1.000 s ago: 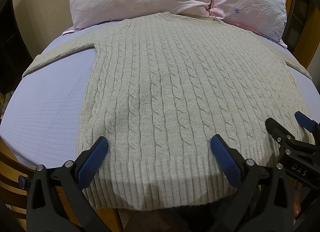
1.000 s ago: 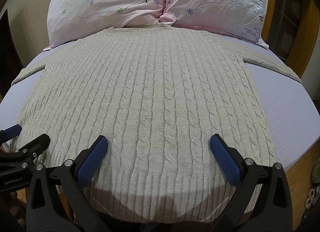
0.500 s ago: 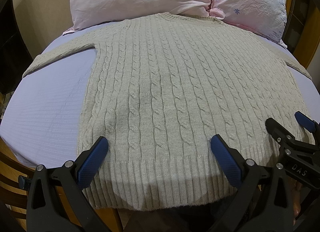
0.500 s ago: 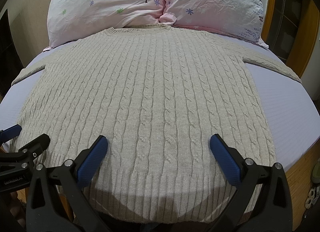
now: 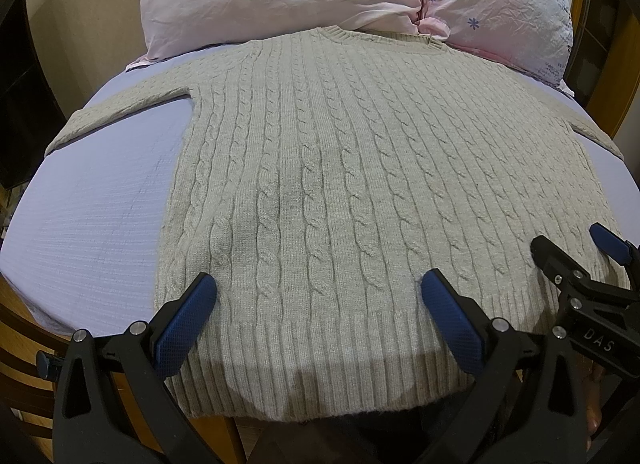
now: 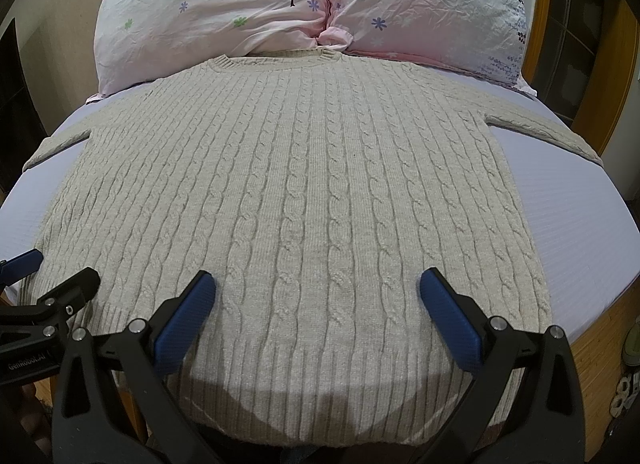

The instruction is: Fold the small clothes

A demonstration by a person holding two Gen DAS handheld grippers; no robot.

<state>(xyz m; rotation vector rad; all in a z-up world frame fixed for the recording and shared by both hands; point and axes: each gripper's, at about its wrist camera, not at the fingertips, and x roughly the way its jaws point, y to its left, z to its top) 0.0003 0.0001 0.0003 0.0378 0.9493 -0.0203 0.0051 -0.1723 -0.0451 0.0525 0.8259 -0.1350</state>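
Note:
A beige cable-knit sweater [image 5: 360, 184] lies flat on a lavender bed sheet [image 5: 88, 216], collar toward the pillows, both sleeves spread sideways; it also shows in the right wrist view [image 6: 304, 192]. Its ribbed hem hangs over the bed's near edge. My left gripper [image 5: 318, 296] is open and empty above the hem's left part. My right gripper [image 6: 314, 292] is open and empty above the hem's right part. Each gripper shows in the other's view: the right gripper [image 5: 572, 248] at the right edge, the left gripper [image 6: 56, 272] at the left edge.
Two pink flowered pillows [image 6: 224, 12] [image 6: 432, 4] lie behind the collar. A wooden bed frame [image 6: 600, 336] runs under the sheet at right. Wooden furniture [image 5: 24, 356] stands at lower left. Bare sheet [image 6: 580, 232] flanks the sweater.

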